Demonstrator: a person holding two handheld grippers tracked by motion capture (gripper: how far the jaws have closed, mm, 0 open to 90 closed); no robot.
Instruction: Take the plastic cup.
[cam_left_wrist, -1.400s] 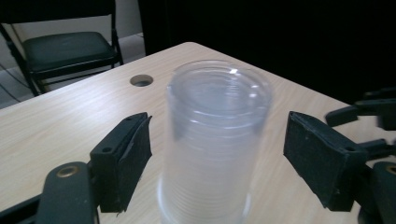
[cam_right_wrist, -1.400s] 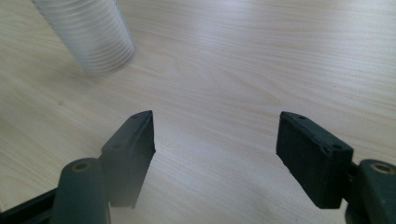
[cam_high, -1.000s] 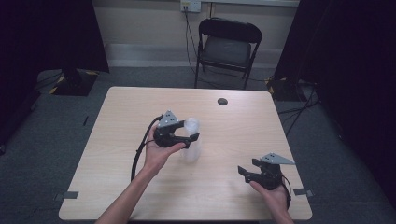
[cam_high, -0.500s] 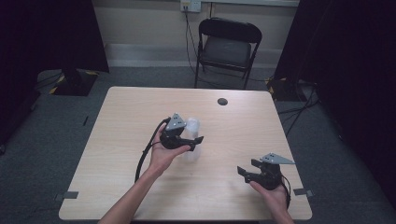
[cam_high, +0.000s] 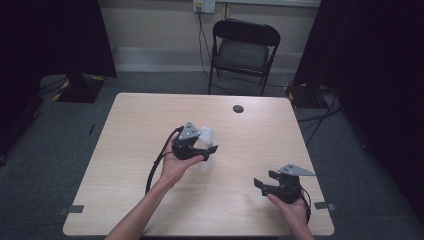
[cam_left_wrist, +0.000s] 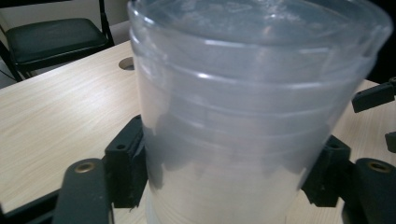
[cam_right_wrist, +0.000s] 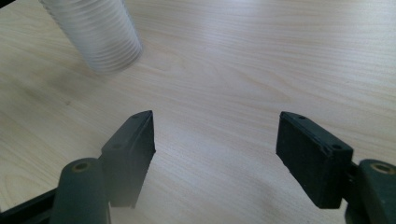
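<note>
A clear, ribbed plastic cup (cam_high: 206, 134) stands upright near the middle of the light wooden table (cam_high: 130, 130). My left gripper (cam_high: 205, 148) reaches it from the left, and its jaws have just been closing. In the left gripper view both black pads (cam_left_wrist: 125, 161) lie against the sides of the cup (cam_left_wrist: 243, 93), low on its body. My right gripper (cam_high: 264, 179) rests near the table's front right corner, pointing left. Its jaws (cam_right_wrist: 215, 144) are open with bare wood between them. The cup (cam_right_wrist: 95, 32) shows at the top left of that view.
A small dark round hole (cam_high: 238, 108) sits near the table's far edge. A black folding chair (cam_high: 245, 50) stands behind the table. The left gripper's cable (cam_high: 154, 172) loops over the table beside the forearm.
The left gripper has shifted slightly towards the cup and its jaws have drawn in around it. The right gripper has not moved.
</note>
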